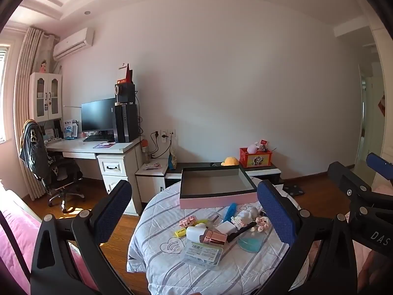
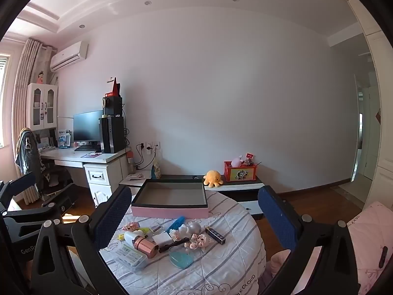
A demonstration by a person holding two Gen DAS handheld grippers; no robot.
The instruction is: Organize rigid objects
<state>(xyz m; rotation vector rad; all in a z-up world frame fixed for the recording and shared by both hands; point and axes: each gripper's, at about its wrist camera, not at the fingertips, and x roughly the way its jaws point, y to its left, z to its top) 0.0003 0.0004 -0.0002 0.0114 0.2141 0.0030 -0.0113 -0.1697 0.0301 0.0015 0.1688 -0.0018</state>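
A pink box with a grey inside (image 1: 216,198) (image 2: 169,211) stands open and empty at the far side of a round table with a striped cloth (image 1: 172,268) (image 2: 221,265). In front of it lies a pile of small items: a rose-gold cylinder (image 1: 215,238) (image 2: 146,245), a white bottle (image 1: 195,232), a yellow marker (image 1: 180,232), a blue comb (image 1: 230,211) (image 2: 175,223), a clear plastic case (image 1: 202,253) (image 2: 130,254), a blue heart dish (image 1: 251,243) (image 2: 181,259), small dolls (image 1: 264,222) (image 2: 200,241). My left gripper (image 1: 194,211) and right gripper (image 2: 194,217) are open and empty, held above the near side of the pile.
A white desk (image 1: 98,147) with monitor and computer tower stands at the left wall, an office chair (image 1: 49,169) beside it. A low dark cabinet (image 2: 245,184) behind the table carries a yellow plush octopus (image 2: 212,178) and a red toy box (image 2: 239,170). Pink bedding (image 2: 368,241) lies at right.
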